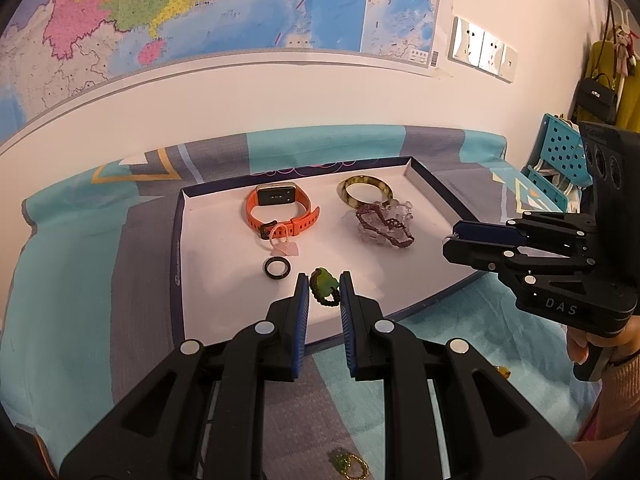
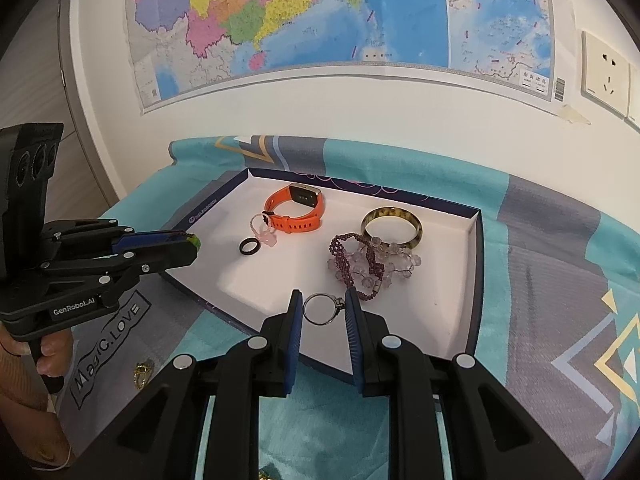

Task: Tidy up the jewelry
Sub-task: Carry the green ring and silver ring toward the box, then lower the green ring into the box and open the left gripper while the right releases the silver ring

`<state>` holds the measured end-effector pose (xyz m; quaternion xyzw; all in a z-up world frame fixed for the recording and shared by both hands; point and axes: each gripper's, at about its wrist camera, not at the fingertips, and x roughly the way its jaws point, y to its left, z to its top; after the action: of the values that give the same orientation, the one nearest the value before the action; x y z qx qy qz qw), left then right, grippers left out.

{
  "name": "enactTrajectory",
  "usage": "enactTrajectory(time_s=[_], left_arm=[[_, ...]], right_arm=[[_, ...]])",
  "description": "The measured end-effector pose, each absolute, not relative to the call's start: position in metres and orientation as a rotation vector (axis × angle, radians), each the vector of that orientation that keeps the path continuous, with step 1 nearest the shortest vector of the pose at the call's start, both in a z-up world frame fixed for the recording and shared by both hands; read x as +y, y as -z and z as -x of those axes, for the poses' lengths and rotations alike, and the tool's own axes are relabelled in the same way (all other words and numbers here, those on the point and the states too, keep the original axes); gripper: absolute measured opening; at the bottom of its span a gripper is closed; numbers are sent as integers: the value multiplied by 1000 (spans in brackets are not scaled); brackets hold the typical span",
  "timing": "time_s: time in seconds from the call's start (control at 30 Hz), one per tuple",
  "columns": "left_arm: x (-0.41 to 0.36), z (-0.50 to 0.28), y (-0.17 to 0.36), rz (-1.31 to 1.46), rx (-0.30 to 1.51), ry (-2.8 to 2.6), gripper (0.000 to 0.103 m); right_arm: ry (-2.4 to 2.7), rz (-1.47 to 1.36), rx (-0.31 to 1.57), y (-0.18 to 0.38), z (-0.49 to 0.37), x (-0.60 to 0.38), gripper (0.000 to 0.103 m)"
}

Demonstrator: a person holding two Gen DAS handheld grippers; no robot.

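Observation:
A white box lid tray (image 1: 208, 248) (image 2: 440, 300) holds an orange watch (image 1: 280, 208) (image 2: 298, 208), a black ring (image 1: 275, 268) (image 2: 250, 246), a pink charm (image 1: 286, 246), a tortoiseshell bangle (image 1: 366, 190) (image 2: 392, 220) and purple and clear bead bracelets (image 1: 384, 224) (image 2: 368, 264). My left gripper (image 1: 324, 290) (image 2: 188, 242) is shut on a green bead ring (image 1: 323, 285) above the tray's near edge. My right gripper (image 2: 322, 308) (image 1: 452, 238) is shut on a silver ring (image 2: 322, 309) over the tray's front.
A teal and grey patterned cloth (image 1: 80, 280) (image 2: 560, 280) covers the table. A small gold piece (image 2: 142, 372) and a green and gold ring (image 1: 348, 464) lie on the cloth near me. A map (image 1: 200, 8) hangs on the wall behind. Blue baskets (image 1: 556, 160) stand at the right.

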<state>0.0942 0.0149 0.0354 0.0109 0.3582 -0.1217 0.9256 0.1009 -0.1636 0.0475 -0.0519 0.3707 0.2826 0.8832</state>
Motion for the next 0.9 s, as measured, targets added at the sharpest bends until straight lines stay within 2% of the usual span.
enactTrajectory(time_s=[0.9], left_arm=[[17,-114,-25,-17,771,232,16]], right_arm=[[-596,120,804,-38,-115,-156,19]])
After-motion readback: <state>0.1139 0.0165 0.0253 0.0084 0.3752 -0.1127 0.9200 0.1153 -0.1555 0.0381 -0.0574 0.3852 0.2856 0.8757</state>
